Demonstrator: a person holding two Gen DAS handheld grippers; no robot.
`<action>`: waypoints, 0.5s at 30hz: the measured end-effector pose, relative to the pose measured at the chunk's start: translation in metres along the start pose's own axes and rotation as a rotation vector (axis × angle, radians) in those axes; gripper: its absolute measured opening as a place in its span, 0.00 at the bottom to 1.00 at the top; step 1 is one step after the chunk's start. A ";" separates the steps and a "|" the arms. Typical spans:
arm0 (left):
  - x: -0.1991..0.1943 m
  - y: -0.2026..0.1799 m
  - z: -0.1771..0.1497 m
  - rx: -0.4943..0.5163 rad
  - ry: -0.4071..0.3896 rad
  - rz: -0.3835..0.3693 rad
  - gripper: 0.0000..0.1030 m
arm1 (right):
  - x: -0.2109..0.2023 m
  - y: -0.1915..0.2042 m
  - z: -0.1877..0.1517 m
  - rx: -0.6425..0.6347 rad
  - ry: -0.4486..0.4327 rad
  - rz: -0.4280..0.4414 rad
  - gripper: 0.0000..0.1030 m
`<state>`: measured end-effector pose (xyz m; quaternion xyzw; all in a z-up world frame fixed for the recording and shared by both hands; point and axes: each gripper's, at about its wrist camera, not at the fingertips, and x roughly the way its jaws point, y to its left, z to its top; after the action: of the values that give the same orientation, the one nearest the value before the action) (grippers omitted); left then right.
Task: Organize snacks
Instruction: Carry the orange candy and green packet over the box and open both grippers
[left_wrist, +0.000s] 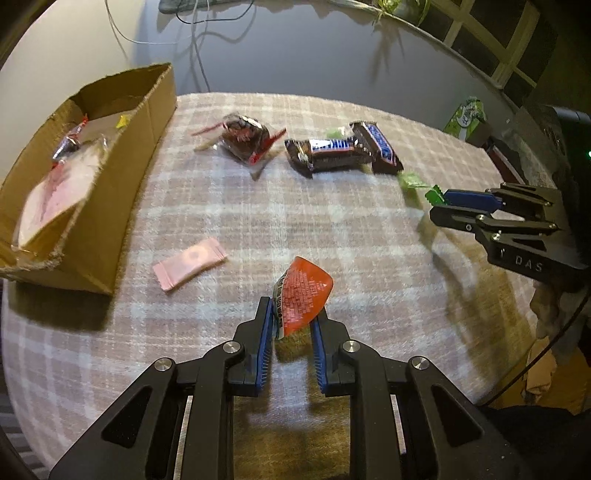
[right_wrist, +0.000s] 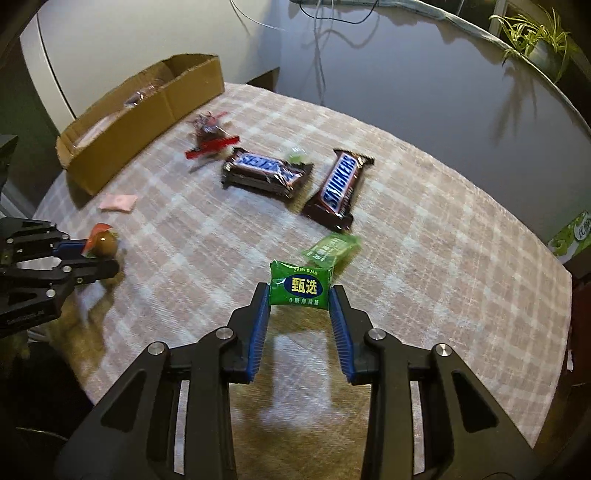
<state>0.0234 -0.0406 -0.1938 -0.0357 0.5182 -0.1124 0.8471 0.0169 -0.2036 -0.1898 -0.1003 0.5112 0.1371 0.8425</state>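
Squarely between jaws, orange snack (left_wrist: 303, 295), green packet (right_wrist: 300, 288)

Surface: round table under pink-and-white plaid cloth (right_wrist: 424, 229) | on it: open cardboard box (left_wrist: 122, 206) at left edge; pink sachet (left_wrist: 188, 263) near box; clear-wrapped dark sweet (left_wrist: 243, 138); two Snickers bars (right_wrist: 338, 188), close together; small green packet (right_wrist: 328, 249).
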 end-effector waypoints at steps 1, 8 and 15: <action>-0.003 0.001 0.002 -0.002 -0.007 0.001 0.18 | -0.003 0.001 0.002 0.002 -0.006 0.004 0.33; -0.024 0.014 0.021 -0.035 -0.060 0.012 0.18 | -0.020 0.007 0.031 -0.002 -0.066 0.036 0.33; -0.044 0.039 0.040 -0.076 -0.116 0.031 0.18 | -0.024 0.028 0.068 -0.055 -0.114 0.076 0.33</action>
<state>0.0457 0.0054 -0.1439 -0.0662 0.4728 -0.0775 0.8753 0.0539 -0.1591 -0.1380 -0.0958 0.4617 0.1886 0.8614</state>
